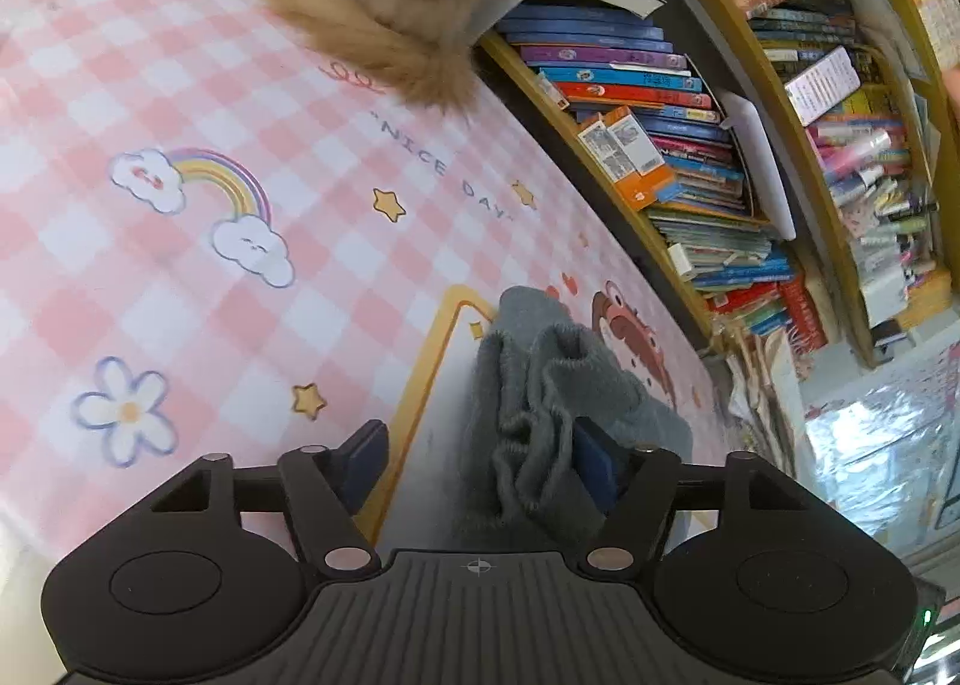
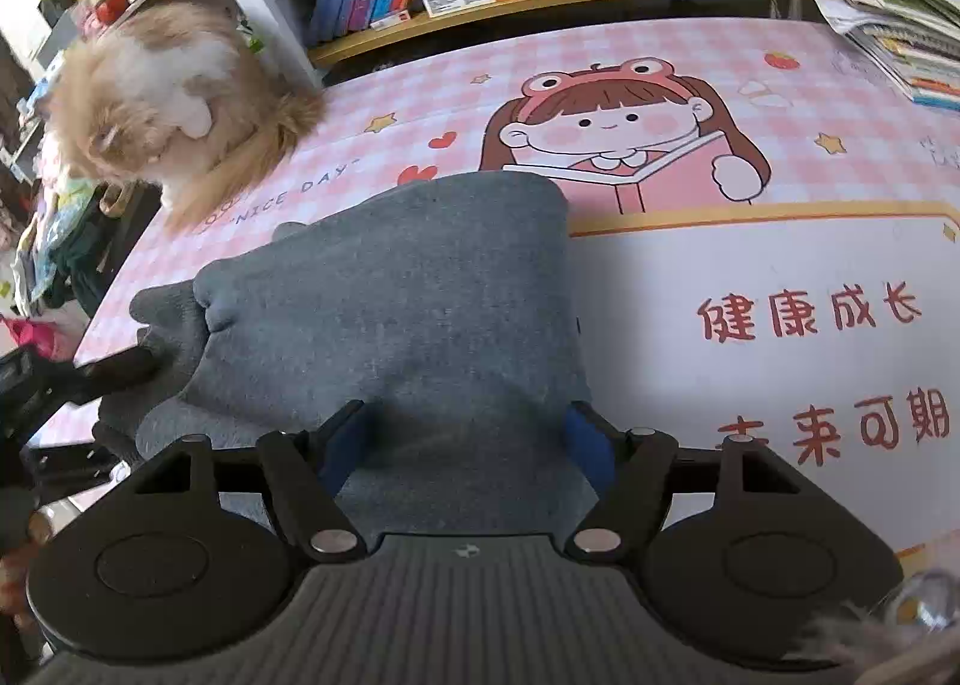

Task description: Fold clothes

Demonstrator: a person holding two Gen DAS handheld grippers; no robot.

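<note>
Left gripper (image 1: 483, 463): matte black housing, ribbed centre panel with small crosshair mark, round discs either side, silver pivot pins on linkage arms, dark blue finger pads (image 1: 360, 463). Right gripper (image 2: 465, 439): same build, brighter blue pads (image 2: 591, 445).

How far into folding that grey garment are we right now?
Done: the grey garment already lies doubled into a compact block on the pink mat. In hand: both grippers are open, the right gripper straddling its near edge, the left gripper at the bunched end. Left: tidy that crumpled end and finish the last fold.
</note>
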